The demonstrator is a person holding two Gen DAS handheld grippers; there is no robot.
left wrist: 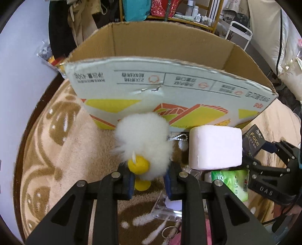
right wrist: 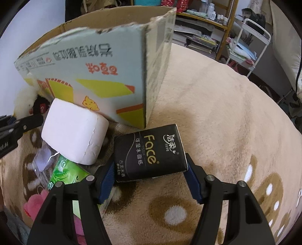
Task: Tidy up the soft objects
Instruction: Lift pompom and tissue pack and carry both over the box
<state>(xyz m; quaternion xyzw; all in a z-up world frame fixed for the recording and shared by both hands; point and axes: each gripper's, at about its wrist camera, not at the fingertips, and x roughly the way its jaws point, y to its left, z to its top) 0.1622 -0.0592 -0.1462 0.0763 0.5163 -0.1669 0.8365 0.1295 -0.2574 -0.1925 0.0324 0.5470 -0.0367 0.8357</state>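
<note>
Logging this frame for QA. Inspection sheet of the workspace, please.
Surface: beige plush blanket with brown pattern.
Job's things: white fluffy plush toy with yellow feet, held in the left claw; black Face tissue pack, held in the right claw; white foam block and green tissue pack lying on the blanket; open cardboard box standing behind them.
Clutter: clear plastic packet, key ring, ball chain, pink soft item.
Grippers: both shut on their items in front of the box.
Cables: dark cord at the right edge.
Surroundings: shelf with bottles, white trolley.
</note>
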